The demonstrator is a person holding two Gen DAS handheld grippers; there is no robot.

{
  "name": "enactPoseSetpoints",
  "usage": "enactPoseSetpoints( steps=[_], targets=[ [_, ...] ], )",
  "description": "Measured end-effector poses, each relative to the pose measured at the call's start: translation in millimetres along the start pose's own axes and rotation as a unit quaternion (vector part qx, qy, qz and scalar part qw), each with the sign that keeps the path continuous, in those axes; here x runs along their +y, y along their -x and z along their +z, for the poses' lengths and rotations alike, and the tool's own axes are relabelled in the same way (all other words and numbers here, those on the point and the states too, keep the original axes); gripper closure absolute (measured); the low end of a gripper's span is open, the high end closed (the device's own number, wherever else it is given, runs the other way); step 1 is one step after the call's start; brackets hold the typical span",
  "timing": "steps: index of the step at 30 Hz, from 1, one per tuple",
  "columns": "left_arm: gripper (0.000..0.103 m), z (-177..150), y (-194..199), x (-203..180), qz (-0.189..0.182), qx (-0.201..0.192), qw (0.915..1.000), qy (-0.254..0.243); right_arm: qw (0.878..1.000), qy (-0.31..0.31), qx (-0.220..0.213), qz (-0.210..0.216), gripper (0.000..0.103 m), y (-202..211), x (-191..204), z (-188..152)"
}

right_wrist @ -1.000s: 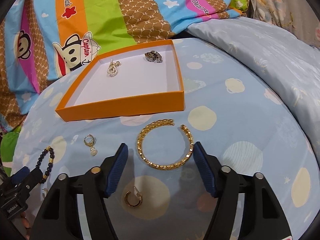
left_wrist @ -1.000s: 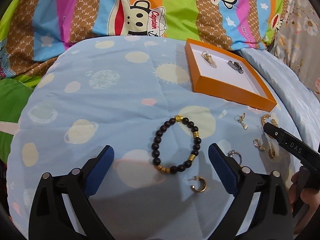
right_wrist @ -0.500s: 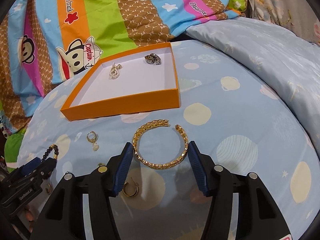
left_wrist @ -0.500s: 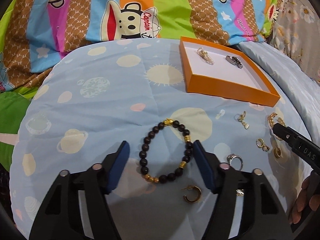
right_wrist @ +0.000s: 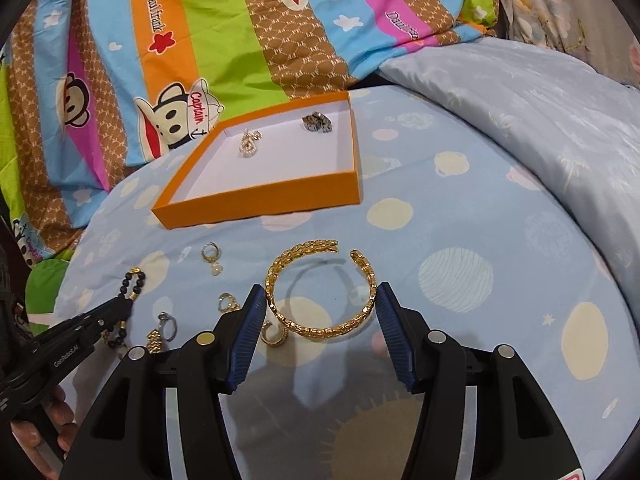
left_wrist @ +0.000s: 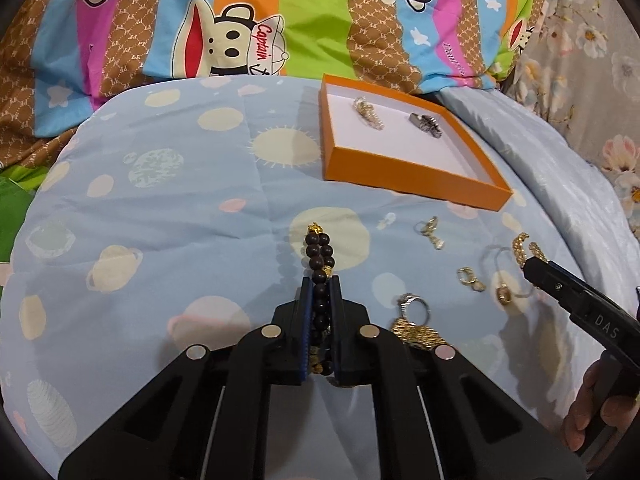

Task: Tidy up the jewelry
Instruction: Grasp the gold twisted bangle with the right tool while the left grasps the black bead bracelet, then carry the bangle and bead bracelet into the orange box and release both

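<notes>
Closed: left hand-held gripper (left_wrist: 320, 292) pinches beaded bracelet (left_wrist: 319, 250) | right hand-held gripper (right_wrist: 322, 300) straddles bangle (right_wrist: 320, 292)

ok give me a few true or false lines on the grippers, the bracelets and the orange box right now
1. The left gripper is shut on the bead bracelet. True.
2. The right gripper is shut on the gold bangle. False: its jaws stand open on either side of the bangle.
3. The orange box holds two pieces of jewelry. True.
4. The gold bangle lies inside the orange box. False: it lies on the blue sheet in front of the box.
</notes>
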State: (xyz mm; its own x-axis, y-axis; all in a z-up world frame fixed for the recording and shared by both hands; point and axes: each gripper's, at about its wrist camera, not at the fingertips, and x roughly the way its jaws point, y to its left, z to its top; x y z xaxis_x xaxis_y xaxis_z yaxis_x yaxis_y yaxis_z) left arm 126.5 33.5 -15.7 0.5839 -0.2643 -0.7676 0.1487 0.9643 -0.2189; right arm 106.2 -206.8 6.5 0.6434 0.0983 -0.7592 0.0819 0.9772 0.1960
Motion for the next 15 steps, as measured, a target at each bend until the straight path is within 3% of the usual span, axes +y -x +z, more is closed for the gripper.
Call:
enactPoseSetpoints(
  steps=[7, 12, 15],
  targets=[
    [0.096, 26, 27, -18, -0.038, -0.028, 0.9988, -0.009, 0.999, 0.012, -0.037, 0.017, 0.048, 21, 5, 26],
    [0.096, 67, 28, -30, -0.063, -0.053, 0.9965, -0.018, 0.997, 0.034, -0.061, 0.029, 0.048, 17, 13, 63],
    [0.096, 94, 14, -41, -0.051, -0.069, 0.9957, -0.034, 0.996, 0.05, -0.071, 0.029, 0.048, 3, 19, 85]
  ],
)
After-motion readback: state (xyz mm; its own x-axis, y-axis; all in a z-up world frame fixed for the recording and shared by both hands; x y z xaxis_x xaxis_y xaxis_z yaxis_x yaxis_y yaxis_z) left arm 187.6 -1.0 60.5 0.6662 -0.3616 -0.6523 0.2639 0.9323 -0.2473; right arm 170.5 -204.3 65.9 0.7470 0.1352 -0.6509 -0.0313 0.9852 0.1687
